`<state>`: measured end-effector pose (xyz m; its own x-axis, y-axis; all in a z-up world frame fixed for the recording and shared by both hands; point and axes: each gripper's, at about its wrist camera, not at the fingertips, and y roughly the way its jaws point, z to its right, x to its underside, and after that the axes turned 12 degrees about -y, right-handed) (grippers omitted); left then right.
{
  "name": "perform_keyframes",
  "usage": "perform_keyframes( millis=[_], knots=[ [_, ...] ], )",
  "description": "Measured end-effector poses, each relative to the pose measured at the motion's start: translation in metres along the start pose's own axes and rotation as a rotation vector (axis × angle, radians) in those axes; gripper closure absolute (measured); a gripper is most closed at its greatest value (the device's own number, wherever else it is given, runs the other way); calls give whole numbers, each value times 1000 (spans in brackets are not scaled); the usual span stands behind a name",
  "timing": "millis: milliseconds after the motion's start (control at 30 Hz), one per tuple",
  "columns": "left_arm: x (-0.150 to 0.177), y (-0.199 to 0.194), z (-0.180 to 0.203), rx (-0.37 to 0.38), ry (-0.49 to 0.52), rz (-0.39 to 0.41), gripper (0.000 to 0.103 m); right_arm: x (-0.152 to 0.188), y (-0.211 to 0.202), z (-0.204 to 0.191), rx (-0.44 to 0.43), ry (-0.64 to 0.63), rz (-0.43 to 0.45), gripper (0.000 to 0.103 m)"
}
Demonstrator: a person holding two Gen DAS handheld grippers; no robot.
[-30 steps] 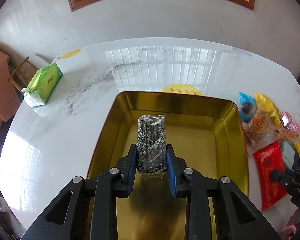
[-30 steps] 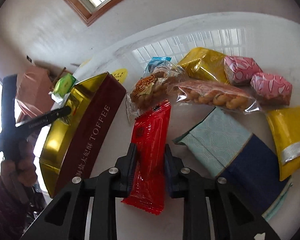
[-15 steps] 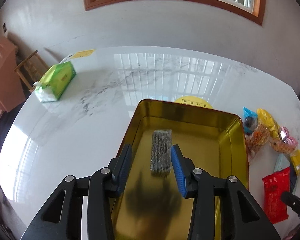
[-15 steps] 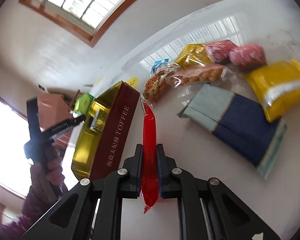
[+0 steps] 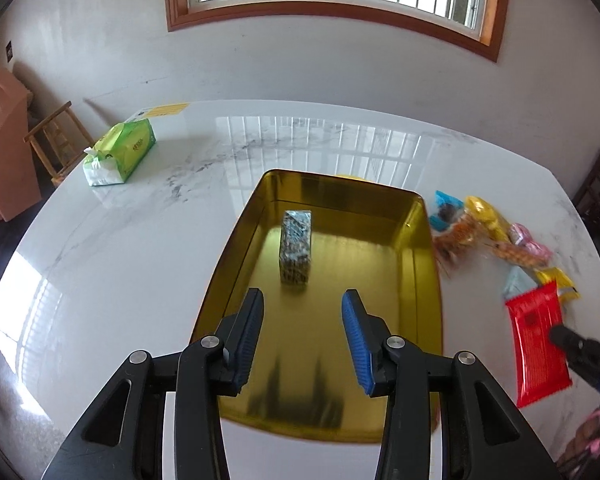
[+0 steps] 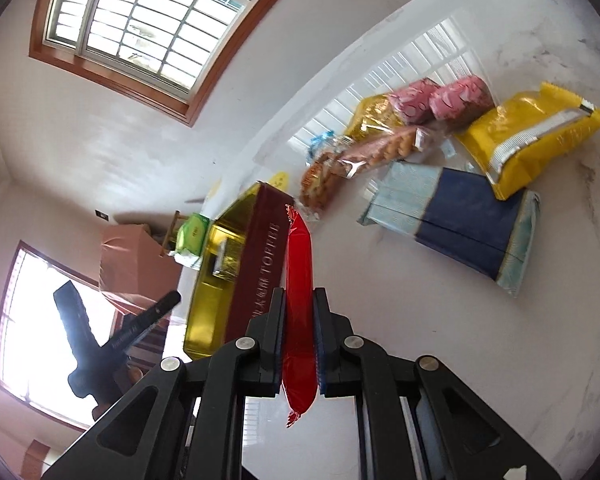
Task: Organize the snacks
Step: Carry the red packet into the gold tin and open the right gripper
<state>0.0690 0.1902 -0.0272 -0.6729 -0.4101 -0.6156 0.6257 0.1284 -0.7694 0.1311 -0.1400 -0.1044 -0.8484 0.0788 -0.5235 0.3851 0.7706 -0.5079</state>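
**Gripping the red packet, tin waiting below**

Pinching hard there: your right gripper [image 6: 299, 340] has its blue pads pressed onto the red snack packet [image 6: 299, 280], which hangs edge-on between them, clear of the table [image 6: 440, 340]. Your left gripper [image 5: 302, 336] is spread wide with nothing between its fingers, poised over the near end of the gold tin [image 5: 420, 280].

Inside that tin, the dark wrapped bar [image 5: 296, 248] lies flat on the gold floor, toward the far left part, lengthwise along the tin. From your right camera, the tin's maroon side [image 6: 266, 256] reads "TOFFEE" and sits just left of the packet.

Beyond the tin's right edge, the rest of the snacks are heaped together: a blue-and-teal pouch [image 6: 460, 216], a yellow bag [image 6: 528, 136], two pink-wrapped pieces [image 6: 440, 100], clear bags of golden snacks [image 6: 364, 156].

A green tissue pack [image 5: 120, 152] rests near the table's far left corner.
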Motion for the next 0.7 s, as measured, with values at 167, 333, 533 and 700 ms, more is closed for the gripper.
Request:
perform_keyframes(
  millis=[167,333,533,700],
  knots=[
    [8,-16,-3,6,14,22,61,-13,5,-21,-42,-19,1,92],
    [13,-27,-14,4,-1,33,61,-33,23,-50,-99,-50,-12,92],
    [20,-33,-29,-5,6,22,58,-60,78,-86,-125,-107,-58,92],
    [24,-42,-44,-13,2,62,39,-70,137,-96,-99,-114,-122,92]
  ],
)
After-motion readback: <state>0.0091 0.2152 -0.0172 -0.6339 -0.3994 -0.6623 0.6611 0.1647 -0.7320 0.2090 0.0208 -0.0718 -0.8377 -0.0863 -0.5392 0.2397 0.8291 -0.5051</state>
